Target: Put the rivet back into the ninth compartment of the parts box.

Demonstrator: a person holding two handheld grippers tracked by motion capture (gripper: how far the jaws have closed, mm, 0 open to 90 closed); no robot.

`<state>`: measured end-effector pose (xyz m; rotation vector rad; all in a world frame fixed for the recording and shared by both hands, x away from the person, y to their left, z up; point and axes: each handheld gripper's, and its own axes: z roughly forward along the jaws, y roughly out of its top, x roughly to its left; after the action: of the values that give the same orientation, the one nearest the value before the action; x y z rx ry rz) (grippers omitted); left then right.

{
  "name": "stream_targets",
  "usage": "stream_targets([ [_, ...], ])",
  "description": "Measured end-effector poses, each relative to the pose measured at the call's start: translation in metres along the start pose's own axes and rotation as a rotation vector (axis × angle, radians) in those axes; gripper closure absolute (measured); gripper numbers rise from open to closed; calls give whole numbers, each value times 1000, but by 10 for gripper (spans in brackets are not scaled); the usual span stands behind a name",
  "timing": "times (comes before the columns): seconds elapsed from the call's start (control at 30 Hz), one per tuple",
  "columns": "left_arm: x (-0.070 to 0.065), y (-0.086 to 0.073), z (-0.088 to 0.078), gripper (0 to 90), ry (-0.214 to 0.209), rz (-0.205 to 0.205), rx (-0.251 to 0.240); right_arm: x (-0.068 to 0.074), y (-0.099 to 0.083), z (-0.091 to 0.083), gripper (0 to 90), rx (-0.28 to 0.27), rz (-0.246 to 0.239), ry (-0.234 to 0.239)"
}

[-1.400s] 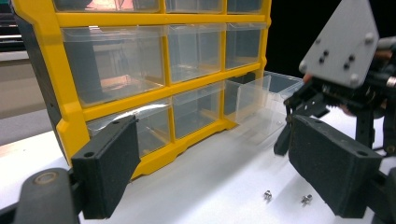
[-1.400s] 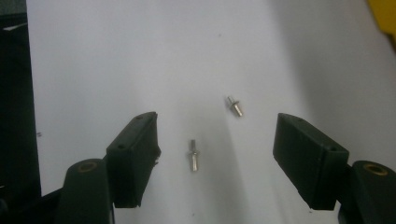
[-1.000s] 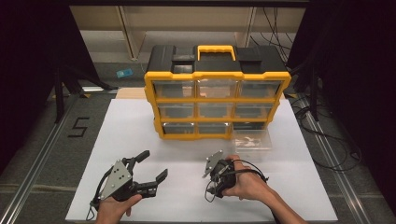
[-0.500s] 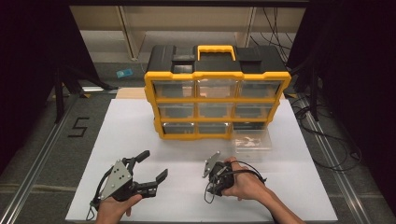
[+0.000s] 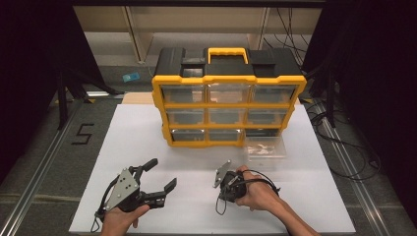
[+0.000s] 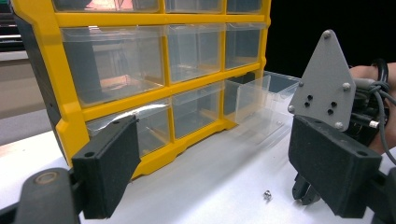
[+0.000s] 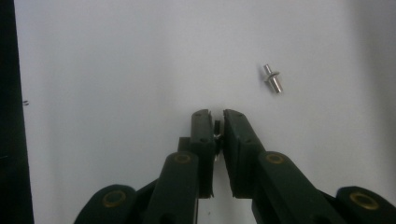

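The right claw points down at the white table near its front edge, jaws clenched on a small dark metal piece barely visible between the tips. A small silver stepped pin lies loose on the table just beside it. The left claw, released with jaws wide, rests near the front-left. A clear plastic drawer sits out on the table by the yellow-and-black drawer organiser toward the back edge.

Almost nothing is being changed: the right claw is being tipped slightly further down toward the surface.
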<state>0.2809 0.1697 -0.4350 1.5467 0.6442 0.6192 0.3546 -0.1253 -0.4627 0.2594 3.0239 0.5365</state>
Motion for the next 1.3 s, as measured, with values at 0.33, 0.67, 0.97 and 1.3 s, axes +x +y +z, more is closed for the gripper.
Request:
stream_targets([
  [0.33,1,0,1,164,-9,9,-16,2,4,-15,833,-61,23,-10],
  [0.67,1,0,1,164,-8,10,-16,-6,2,-44,833,-172,25,-79],
  [0.97,0,0,0,164,-1,0,-3,-10,-2,-72,833,-246,45,-134],
  [1.3,0,0,1,165,-8,1,-16,-20,-13,-95,833,-296,79,-187],
])
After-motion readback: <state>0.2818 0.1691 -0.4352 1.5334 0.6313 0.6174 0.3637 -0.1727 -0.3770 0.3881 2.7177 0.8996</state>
